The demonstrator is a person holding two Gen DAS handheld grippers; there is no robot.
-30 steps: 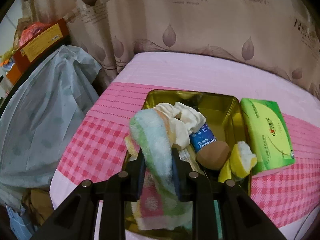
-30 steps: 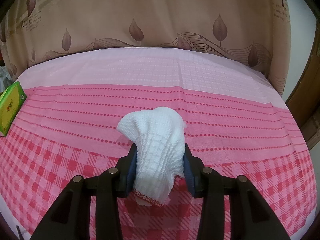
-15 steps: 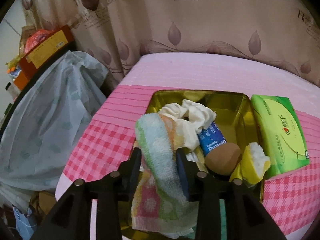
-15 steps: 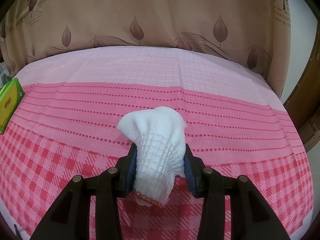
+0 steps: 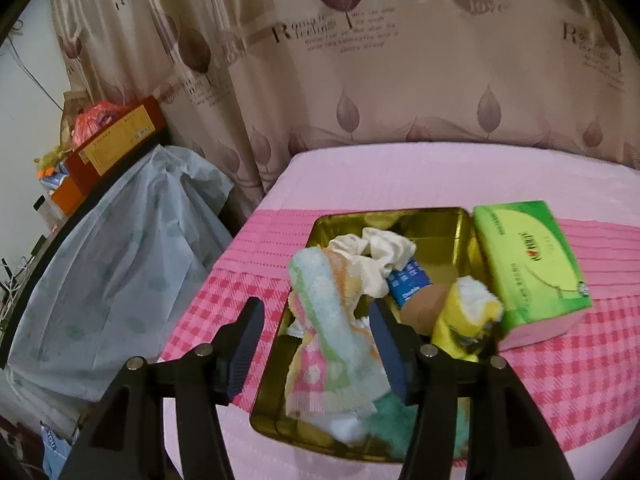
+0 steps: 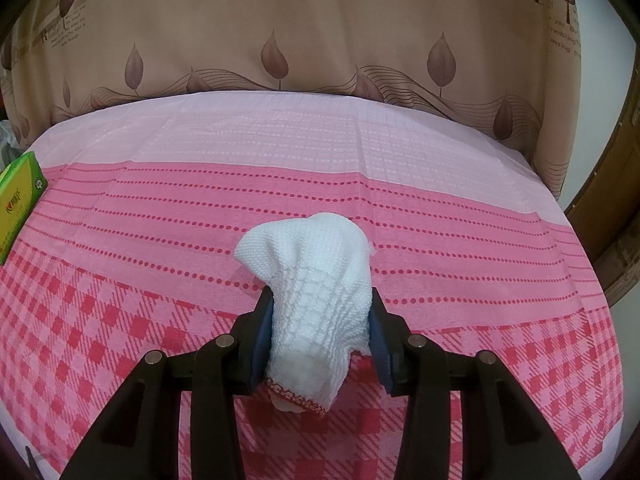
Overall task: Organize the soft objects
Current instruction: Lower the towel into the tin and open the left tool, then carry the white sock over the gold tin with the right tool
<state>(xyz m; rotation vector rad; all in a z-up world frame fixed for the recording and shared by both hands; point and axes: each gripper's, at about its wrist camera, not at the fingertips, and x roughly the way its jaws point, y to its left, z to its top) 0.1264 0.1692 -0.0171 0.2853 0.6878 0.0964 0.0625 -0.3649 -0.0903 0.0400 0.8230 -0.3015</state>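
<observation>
1. Right now the left gripper (image 5: 316, 320) hangs over the near end of a gold tin (image 5: 460, 236) that sits on the pink checked cloth (image 5: 580, 368) covering the table, and its jaws are opening, already standing wide
2. Between those jaws, but free of both pads, lies the striped towel (image 5: 328, 320) in pale blue, orange and green; it slumps over the tin's near half, one end raised toward the middle, the other draped down to the near wall
3. Closer to the right-hand finger (image 5: 388, 344) than to the other, the towel leaves a clear gap on the left side, where the tin's left rim and the cloth show through
4. Behind the towel in the tin sit a crumpled cream cloth (image 5: 380, 252), a blue packet (image 5: 408, 280), a brown rounded thing (image 5: 424, 304) and a yellow and white piece (image 5: 468, 308)
5. Just beside the tin's right wall lies a green tissue pack (image 5: 528, 264), touching or nearly touching it
6. Over on the other side, the right gripper (image 6: 320, 316) is clamped on a white waffle-knit cloth (image 6: 312, 280), both pads pressing into its sides
7. That cloth bunches up above the fingers and its red-trimmed hem hangs below them, over bare pink checks, well apart from the tissue pack at the left edge of that view
</observation>
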